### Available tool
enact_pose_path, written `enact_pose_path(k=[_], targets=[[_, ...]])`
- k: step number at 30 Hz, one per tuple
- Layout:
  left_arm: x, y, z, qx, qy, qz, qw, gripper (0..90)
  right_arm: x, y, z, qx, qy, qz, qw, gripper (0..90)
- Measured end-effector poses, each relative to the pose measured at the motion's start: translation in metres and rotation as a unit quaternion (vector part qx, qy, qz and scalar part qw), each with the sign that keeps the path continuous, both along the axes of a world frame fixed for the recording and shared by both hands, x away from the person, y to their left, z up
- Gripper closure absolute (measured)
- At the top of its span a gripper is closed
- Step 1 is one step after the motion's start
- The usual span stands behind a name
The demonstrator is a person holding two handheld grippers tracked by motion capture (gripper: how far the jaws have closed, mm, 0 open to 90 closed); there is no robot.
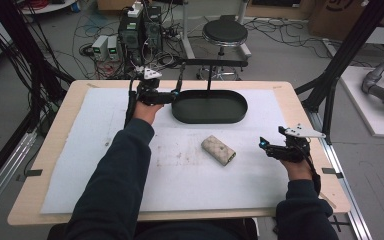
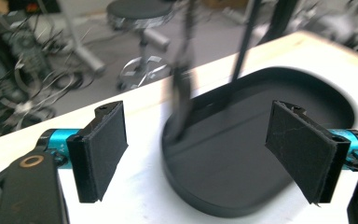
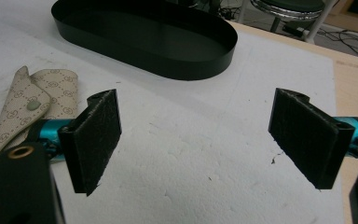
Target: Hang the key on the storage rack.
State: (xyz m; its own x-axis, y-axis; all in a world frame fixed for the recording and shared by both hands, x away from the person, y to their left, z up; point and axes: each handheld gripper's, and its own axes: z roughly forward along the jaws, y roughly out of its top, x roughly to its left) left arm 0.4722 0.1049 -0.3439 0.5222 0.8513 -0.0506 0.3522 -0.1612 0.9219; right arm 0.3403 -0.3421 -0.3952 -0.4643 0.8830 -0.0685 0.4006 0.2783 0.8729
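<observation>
A white mat [image 1: 95, 165] covered the wooden counter [image 1: 60, 120]. A black oval tray [image 1: 209, 107] sat toward its far side, with the left gripper [image 1: 172, 95] at the tray's left end, jaws wide and empty. A beige patterned pouch [image 1: 218, 150] lay mid-mat. The right gripper [image 1: 265, 145] hovered right of the pouch, jaws wide apart, holding nothing.

Grey floor [image 1: 290, 50] throughout. Black round stool [image 1: 224, 33] on a chrome base at 12 o'clock beyond the counter [image 1: 60, 125]. Computer units [image 1: 140, 30] with tangled cables [image 1: 87, 30] at 11 o'clock. Black frame posts [image 1: 347, 50] at 2 o'clock. Cardboard boxes [image 1: 330, 15] at 1 o'clock. Lighting even, subdued.
</observation>
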Motion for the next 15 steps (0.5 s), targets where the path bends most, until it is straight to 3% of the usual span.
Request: enact_pose_path(k=[9, 15], targets=[[-0.062, 0.043, -0.009, -0.053, -0.041, 0.008, 0.9977, 16.9, 0.004, 0.009, -0.002, -0.003, 0.003, 0.015, 0.9999, 17.1], [-0.089, 0.066, -0.023, -0.072, -0.057, 0.002, 0.9957, 16.9, 0.007, 0.018, -0.003, -0.002, 0.008, 0.019, 0.9998, 17.1]])
